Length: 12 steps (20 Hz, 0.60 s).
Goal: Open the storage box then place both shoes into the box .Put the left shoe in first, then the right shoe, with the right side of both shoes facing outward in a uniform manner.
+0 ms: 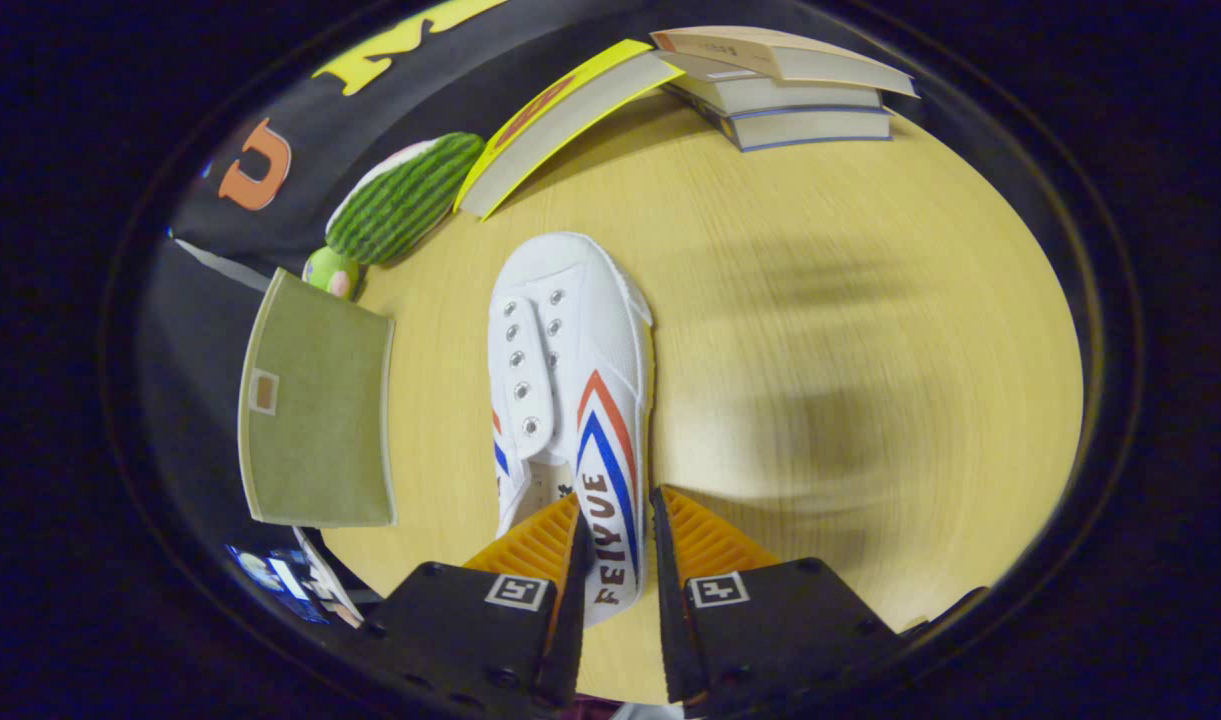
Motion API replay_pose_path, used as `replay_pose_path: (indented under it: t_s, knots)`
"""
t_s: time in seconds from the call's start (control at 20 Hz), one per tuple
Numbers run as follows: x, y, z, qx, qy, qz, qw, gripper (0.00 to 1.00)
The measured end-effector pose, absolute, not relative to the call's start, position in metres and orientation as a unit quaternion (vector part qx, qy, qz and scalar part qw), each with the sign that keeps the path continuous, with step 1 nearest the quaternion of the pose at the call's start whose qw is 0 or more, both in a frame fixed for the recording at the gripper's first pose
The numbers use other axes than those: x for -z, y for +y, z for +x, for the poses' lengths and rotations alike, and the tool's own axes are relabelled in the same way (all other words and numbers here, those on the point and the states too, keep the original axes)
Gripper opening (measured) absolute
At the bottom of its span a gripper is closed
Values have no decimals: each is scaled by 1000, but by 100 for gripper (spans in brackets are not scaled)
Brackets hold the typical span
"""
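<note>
A white canvas shoe [570, 380] with red and blue stripes on its side lies with its toe pointing away from me, over the wooden table [850, 330]. My gripper [615, 560] is shut on the shoe, one finger inside the opening and the other on the striped side wall near the heel. An olive-green fabric storage box [315, 410] stands just left of the shoe, at the table's left edge. I cannot tell whether its lid is open.
A green striped plush toy [405, 195] lies beyond the box. A yellow-covered book [560, 120] leans near it, and a stack of books [790, 90] sits at the far side. Bare tabletop stretches to the right of the shoe.
</note>
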State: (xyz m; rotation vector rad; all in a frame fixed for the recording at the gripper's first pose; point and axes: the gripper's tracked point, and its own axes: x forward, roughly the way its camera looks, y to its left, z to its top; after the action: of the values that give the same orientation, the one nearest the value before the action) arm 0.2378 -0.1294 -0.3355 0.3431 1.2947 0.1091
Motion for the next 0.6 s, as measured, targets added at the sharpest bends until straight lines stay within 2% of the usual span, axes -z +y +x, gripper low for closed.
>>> replay_pose_path:
  t_s: [0.05, 0.15, 0.35, 0.6]
  knots:
    - [334, -130, 239, -51, 594, 170, 785, 30]
    - [331, -132, 238, -44, 591, 177, 786, 23]
    - [318, -130, 241, -32, 584, 154, 797, 23]
    - [318, -133, 243, -55, 561, 155, 811, 23]
